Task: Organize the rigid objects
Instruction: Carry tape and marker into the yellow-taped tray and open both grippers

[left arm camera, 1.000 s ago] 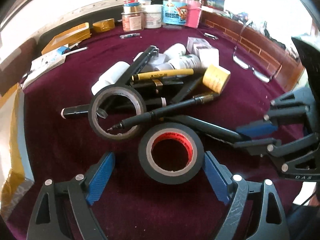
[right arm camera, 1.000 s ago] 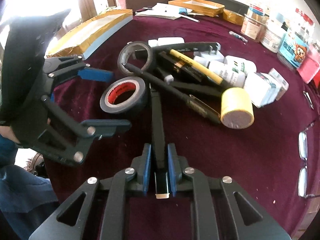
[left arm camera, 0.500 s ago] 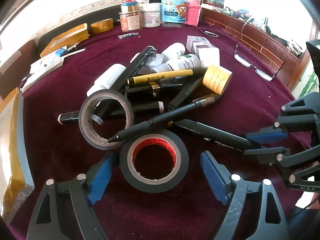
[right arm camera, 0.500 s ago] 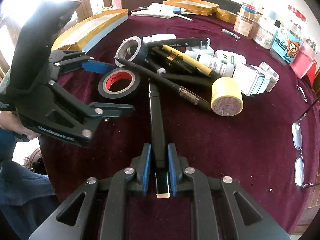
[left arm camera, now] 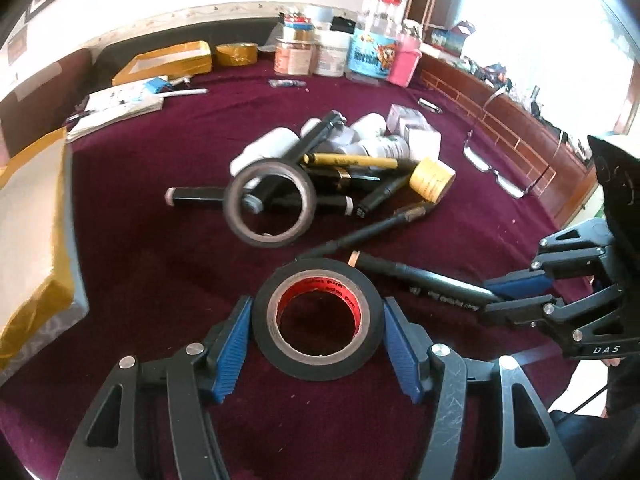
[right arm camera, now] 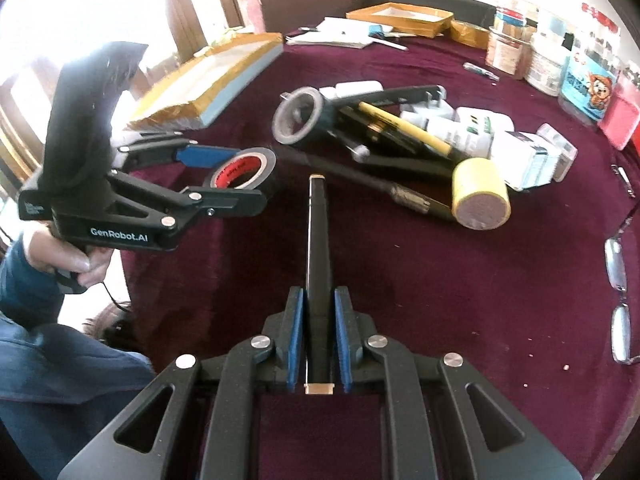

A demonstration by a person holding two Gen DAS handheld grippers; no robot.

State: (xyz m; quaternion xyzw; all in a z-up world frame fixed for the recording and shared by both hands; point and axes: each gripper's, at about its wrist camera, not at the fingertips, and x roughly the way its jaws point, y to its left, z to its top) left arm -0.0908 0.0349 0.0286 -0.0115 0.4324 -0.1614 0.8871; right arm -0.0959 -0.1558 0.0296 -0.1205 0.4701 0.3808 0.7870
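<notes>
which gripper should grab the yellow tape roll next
Neither is free: the left gripper is shut on the black tape roll, and the right gripper on the black pen. Once emptied, probably the right; the yellow tape roll lies nearer it.

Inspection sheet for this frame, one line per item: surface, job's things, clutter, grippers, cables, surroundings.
Surface: maroon cloth covers the table.
Job's things: black tape roll with red core sits between the left gripper's pads; black pen is clamped lengthwise; a second tape roll, yellow marker, yellow roll, white bottles and more pens lie piled mid-table.
Clutter: jars, papers, yellow-taped boxes, eyeglasses.
Grippers: left gripper closed on the tape roll; right gripper shut on the pen.
Cables: thin black cord below the left hand.
Surroundings: bright window, wooden ledge.
</notes>
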